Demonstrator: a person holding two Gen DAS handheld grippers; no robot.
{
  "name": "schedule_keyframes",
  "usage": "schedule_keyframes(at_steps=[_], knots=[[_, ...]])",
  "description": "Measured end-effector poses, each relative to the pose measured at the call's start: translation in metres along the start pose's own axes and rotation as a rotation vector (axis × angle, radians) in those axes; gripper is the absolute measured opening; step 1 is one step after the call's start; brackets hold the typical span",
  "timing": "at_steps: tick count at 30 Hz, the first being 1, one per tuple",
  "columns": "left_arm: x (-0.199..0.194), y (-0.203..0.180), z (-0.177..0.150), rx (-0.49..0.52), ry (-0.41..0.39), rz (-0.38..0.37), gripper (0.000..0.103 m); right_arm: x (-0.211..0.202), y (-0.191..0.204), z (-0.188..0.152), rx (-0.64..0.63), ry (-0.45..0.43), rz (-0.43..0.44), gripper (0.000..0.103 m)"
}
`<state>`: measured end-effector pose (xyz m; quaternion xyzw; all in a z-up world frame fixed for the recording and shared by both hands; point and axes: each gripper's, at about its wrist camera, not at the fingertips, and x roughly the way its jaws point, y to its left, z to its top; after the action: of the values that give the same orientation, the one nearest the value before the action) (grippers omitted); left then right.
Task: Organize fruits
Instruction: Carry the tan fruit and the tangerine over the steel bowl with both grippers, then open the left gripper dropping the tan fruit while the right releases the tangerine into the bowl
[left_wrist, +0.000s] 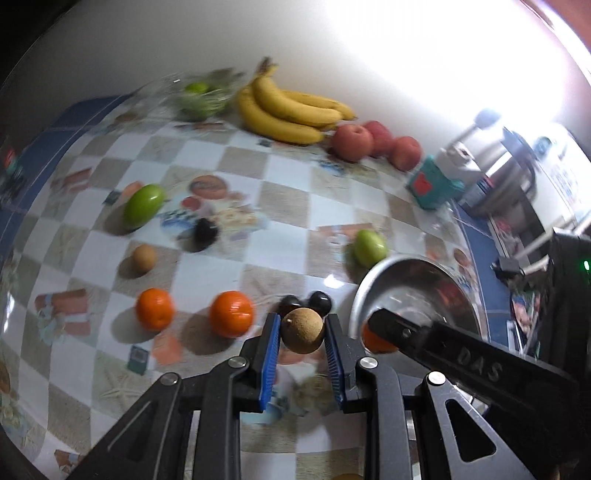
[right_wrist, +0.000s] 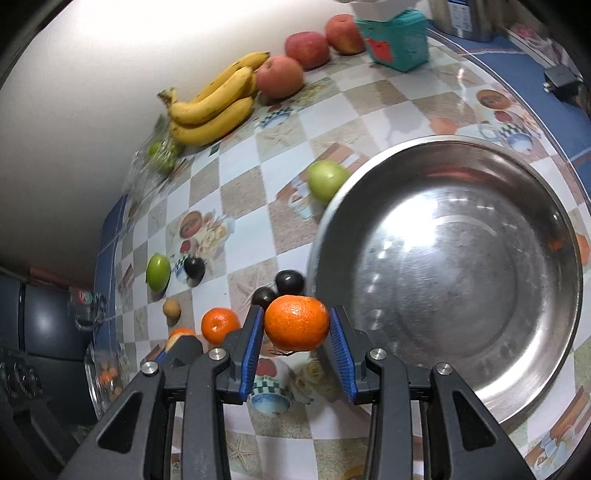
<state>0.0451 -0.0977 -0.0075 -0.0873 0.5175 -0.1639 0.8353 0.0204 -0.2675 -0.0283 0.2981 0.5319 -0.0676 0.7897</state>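
Now left gripper (left_wrist: 302, 329) clamps longan (left_wrist: 303, 331); right gripper (right_wrist: 296, 328) clamps tangerine (right_wrist: 296, 322); steel bowl (right_wrist: 524, 376) fruitless.

A teal carton (right_wrist: 397, 42) with a red sticker stands at the top of the right wrist frame — on the counter (right_wrist: 258, 206), its checkered cloth printed with teapots.

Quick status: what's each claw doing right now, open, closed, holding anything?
Left claw: closed on a small brown fruit.
Right claw: closed on an orange, beside the steel bowl.
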Motion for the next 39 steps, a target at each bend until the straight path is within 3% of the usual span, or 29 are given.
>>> schedule_keyframes(at_steps=[15,24,31,39], knots=[[0.022,-0.063,-0.010,0.173,0.030,-0.050,0.026,-0.027,-0.070,0.022,0.187,-0.099,-0.098,0.038],[0.052,-0.081,-0.018,0.175,0.127,-0.057,0.026,-0.036,-0.112,0.025,0.300,-0.130,-0.173,0.038],[0.062,-0.105,-0.023,0.237,0.134,-0.074,0.026,-0.037,-0.132,0.023,0.343,-0.129,-0.229,0.038],[0.072,-0.106,-0.029,0.250,0.181,-0.083,0.026,-0.031,-0.135,0.021,0.345,-0.106,-0.254,0.039]])
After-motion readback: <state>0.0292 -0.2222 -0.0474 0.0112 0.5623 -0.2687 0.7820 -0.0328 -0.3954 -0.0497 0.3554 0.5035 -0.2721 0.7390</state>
